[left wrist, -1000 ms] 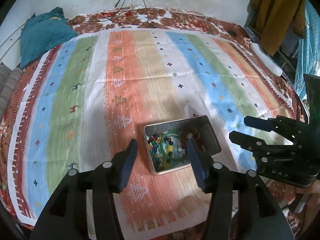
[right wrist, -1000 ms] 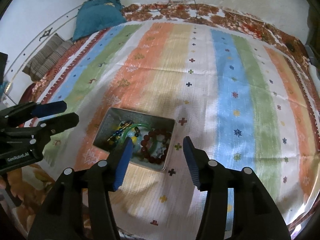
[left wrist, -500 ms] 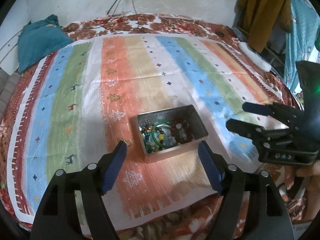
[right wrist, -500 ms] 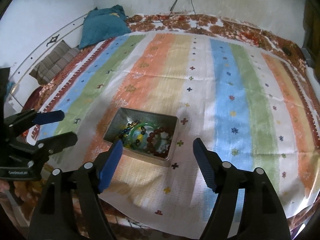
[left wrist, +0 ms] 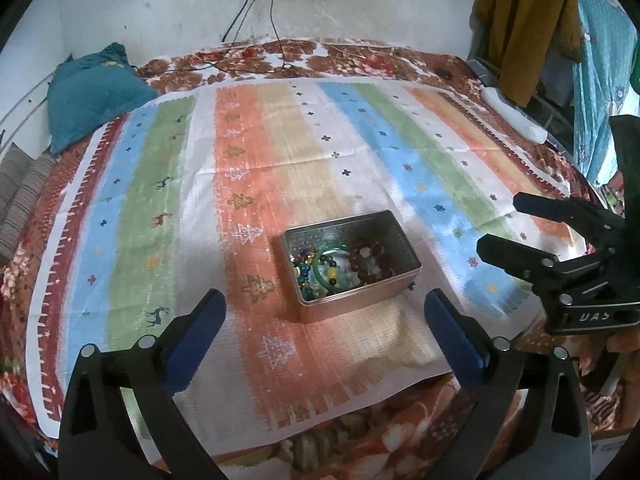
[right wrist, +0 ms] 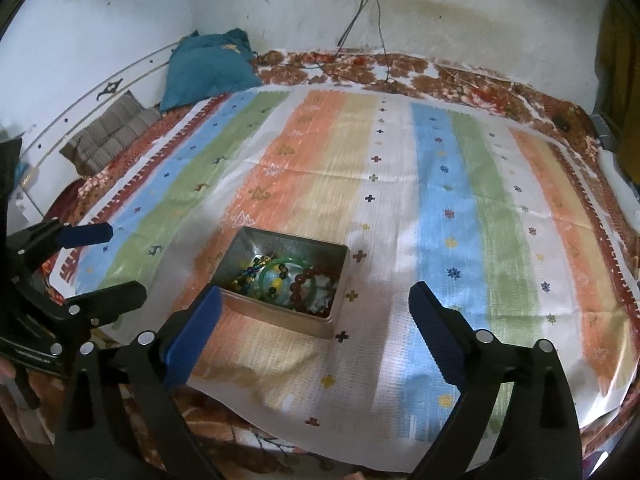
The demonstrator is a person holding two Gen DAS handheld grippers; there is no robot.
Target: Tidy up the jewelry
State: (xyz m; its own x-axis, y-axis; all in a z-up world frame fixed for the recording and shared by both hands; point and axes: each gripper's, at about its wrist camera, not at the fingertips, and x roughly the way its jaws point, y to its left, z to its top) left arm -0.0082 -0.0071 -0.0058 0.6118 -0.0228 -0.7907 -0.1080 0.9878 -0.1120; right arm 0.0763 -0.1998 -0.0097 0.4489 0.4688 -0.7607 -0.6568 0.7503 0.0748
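An open metal tin (left wrist: 360, 298) sits on the striped cloth (left wrist: 240, 140) near its front edge. Inside lie a green bangle (left wrist: 320, 270), a dark red bead bracelet (left wrist: 370, 260) and colourful beads (left wrist: 303, 272). My left gripper (left wrist: 324, 304) hangs just short of the tin, its jaws opening wide with nothing between them. In the right wrist view the tin (right wrist: 280, 320) holds the same bangle (right wrist: 266, 276) and bracelet (right wrist: 308, 284). My right gripper (right wrist: 316, 292) hovers before it, jaws opening and empty. Each gripper shows in the other's view: right gripper (left wrist: 502, 224), left gripper (right wrist: 122, 262).
A teal pillow (left wrist: 92, 92) and a striped cushion (left wrist: 20, 196) lie at the far left of the bed. Cables (left wrist: 256, 20) hang down the back wall. Clothes (left wrist: 524, 20) hang at the right, above a white object (left wrist: 516, 120) on the bed edge.
Both grippers have opened from about half to wide and have drawn back and up from the tin, which now lies farther ahead of the fingertips.
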